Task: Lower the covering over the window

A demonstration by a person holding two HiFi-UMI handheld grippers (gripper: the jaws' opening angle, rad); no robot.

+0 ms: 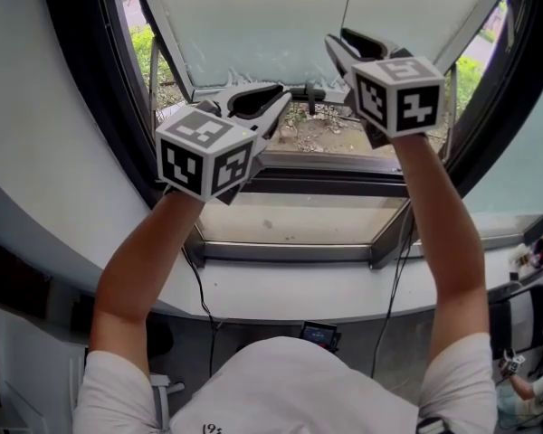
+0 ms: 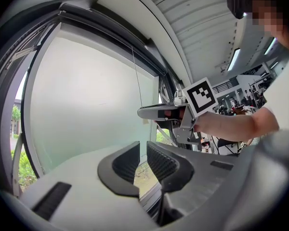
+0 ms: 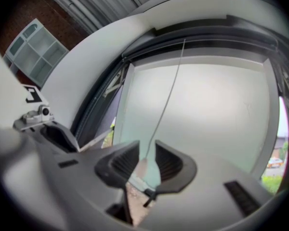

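the roller blind (image 1: pixel 253 16) hangs over the top part of the window, in the upper middle of the head view. it is pale and you can't see through it. its bottom edge (image 1: pixel 219 87) stops partway down. under that edge the glass is bare, and stones and dirt (image 1: pixel 330 127) show outside. green grass (image 1: pixel 143 45) shows at the upper left.

a thin cord (image 1: pixel 347 3) hangs down in front of the blind, right of the middle.

the left gripper (image 1: pixel 285 98) is held up level at the middle left, near the bottom edge of the blind. in the left gripper view its jaws are almost closed, with just a thin slit, and nothing is in them.

the right gripper (image 1: pixel 339 42) is higher in the frame, at the cord. in the right gripper view its jaws are apart, and the cord's pale end piece (image 3: pixel 140 170) sits between them. some blind shows in the gap beside it, so the jaws do not squeeze it.

the dark window frame (image 1: pixel 326 183) lies below the grippers, with the white sill (image 1: pixel 299 287) under it.
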